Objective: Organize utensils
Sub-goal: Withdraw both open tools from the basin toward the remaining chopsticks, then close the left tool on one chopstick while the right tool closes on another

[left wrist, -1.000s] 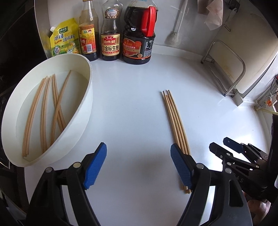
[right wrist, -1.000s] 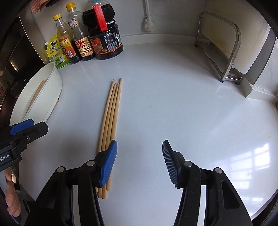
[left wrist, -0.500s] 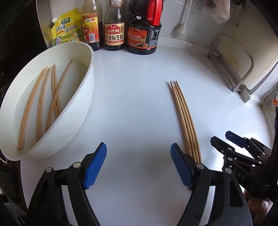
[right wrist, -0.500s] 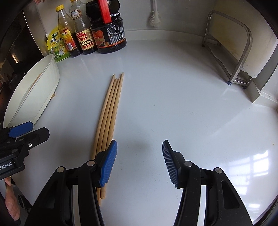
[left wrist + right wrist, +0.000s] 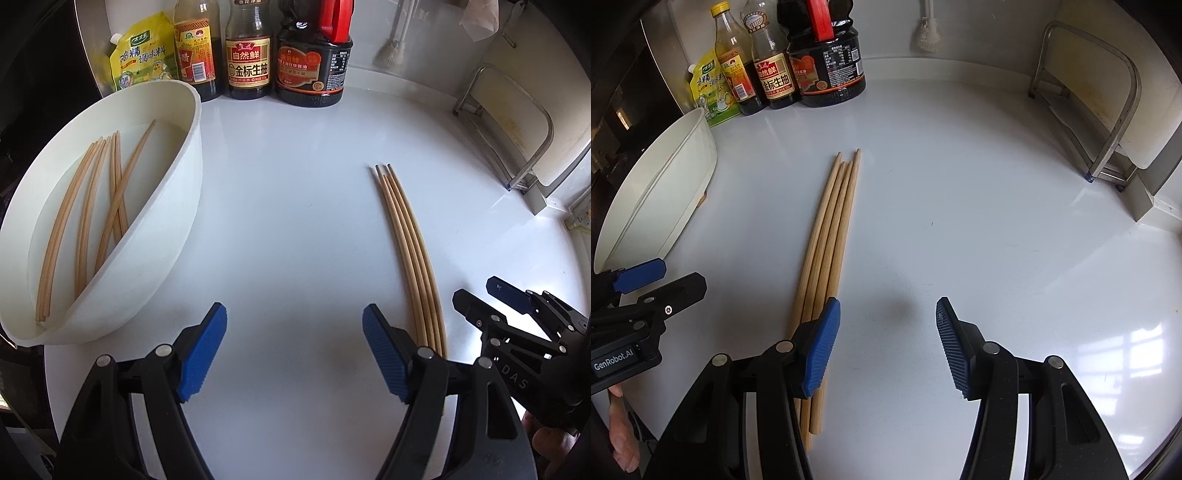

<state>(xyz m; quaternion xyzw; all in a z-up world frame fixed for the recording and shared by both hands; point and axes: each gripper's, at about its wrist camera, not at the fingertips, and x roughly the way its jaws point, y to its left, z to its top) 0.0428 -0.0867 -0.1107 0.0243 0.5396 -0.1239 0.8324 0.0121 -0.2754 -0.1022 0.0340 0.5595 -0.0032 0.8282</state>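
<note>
Four chopsticks (image 5: 827,243) lie bundled on the counter (image 5: 979,221), at 11 o'clock from the right gripper (image 5: 888,343); others rest in the basin (image 5: 177,221). Light, stiff and likely slick, they seem best pinched mid-length. Both the right and the left gripper (image 5: 293,350) gape wide, empty. Since a second ago, both have drawn back slightly.

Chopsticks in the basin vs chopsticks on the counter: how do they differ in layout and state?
The chopsticks in the basin lie loosely, one crossing over others; the chopsticks on the counter form a tight parallel bundle of four. The first group sits inside the white basin, the second flat on the bare white counter. The counter bundle lies between the two open hand-held grippers; neither touches it. Both sets are plain light wood.
</note>
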